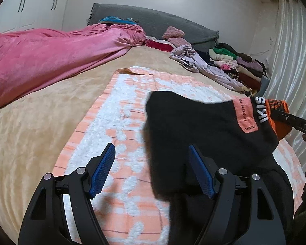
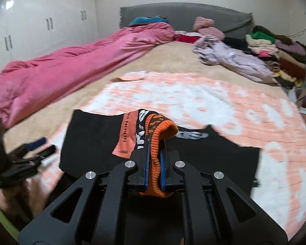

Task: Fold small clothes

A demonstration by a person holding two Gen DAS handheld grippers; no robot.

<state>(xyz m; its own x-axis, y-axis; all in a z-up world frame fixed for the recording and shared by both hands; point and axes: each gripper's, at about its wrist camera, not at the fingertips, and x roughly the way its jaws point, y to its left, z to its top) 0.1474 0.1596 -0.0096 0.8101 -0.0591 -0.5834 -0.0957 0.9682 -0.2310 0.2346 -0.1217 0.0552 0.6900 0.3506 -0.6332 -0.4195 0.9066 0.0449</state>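
Note:
A small black garment (image 2: 91, 143) with an orange ribbed cuff (image 2: 159, 143) and a salmon label lies partly lifted over an orange-and-white towel (image 2: 214, 106) on the bed. My right gripper (image 2: 154, 143) is shut on the orange cuff, holding it up off the towel. In the left wrist view the same black garment (image 1: 204, 126) hangs to the right, its cuff (image 1: 279, 110) pinched at the far right edge. My left gripper (image 1: 151, 153) stands open above the towel (image 1: 116, 112); its right finger is at the garment's edge, with nothing between the pads.
A pink blanket (image 1: 40, 61) lies bunched along the left side of the beige bed. A lilac crumpled garment (image 2: 234, 61) and a stack of folded clothes (image 2: 275, 49) sit at the back right by a grey headboard (image 2: 183, 16). White wardrobes stand left, a curtain right.

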